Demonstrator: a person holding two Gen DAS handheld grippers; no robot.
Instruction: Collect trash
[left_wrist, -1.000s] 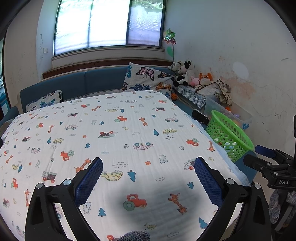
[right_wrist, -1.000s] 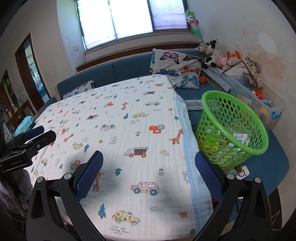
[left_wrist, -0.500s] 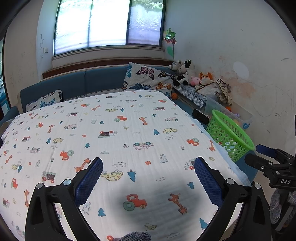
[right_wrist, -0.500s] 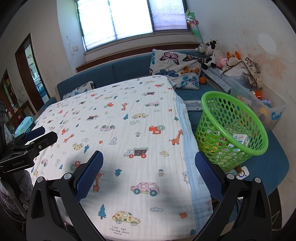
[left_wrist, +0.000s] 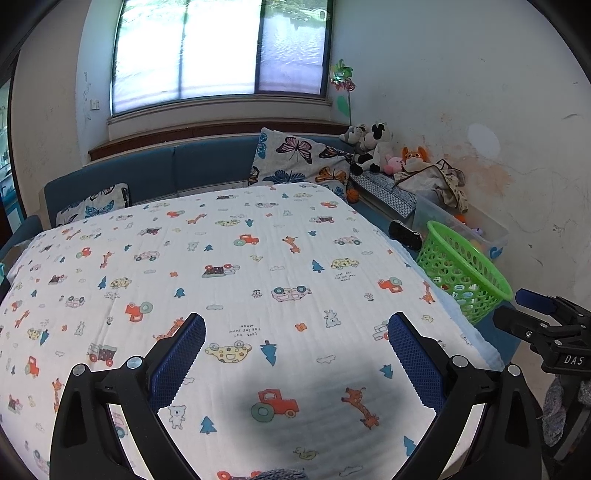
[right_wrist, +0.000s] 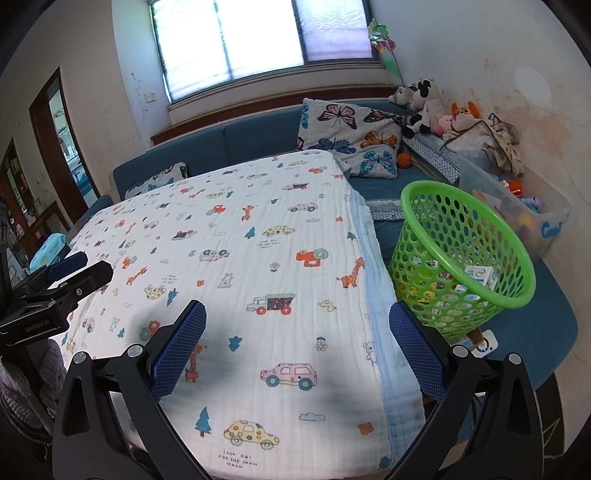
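A green perforated basket (right_wrist: 461, 258) stands tilted to the right of the bed and holds small cartons and wrappers (right_wrist: 478, 277). It also shows in the left wrist view (left_wrist: 461, 269). My left gripper (left_wrist: 295, 354) is open and empty above the near part of the patterned blanket (left_wrist: 221, 266). My right gripper (right_wrist: 297, 343) is open and empty above the blanket's (right_wrist: 258, 236) right near corner, left of the basket. I see no loose trash on the blanket.
Butterfly pillows (right_wrist: 347, 136) lie at the bed's head. Plush toys (right_wrist: 424, 99) and a clear bin of toys (right_wrist: 517, 206) line the right wall. A black object (left_wrist: 404, 232) lies on the blue bench beside the bed. A doorway (right_wrist: 55, 140) is at left.
Both grippers stay open and empty. The views have drifted slightly back from the basket; nothing was picked up or dropped.
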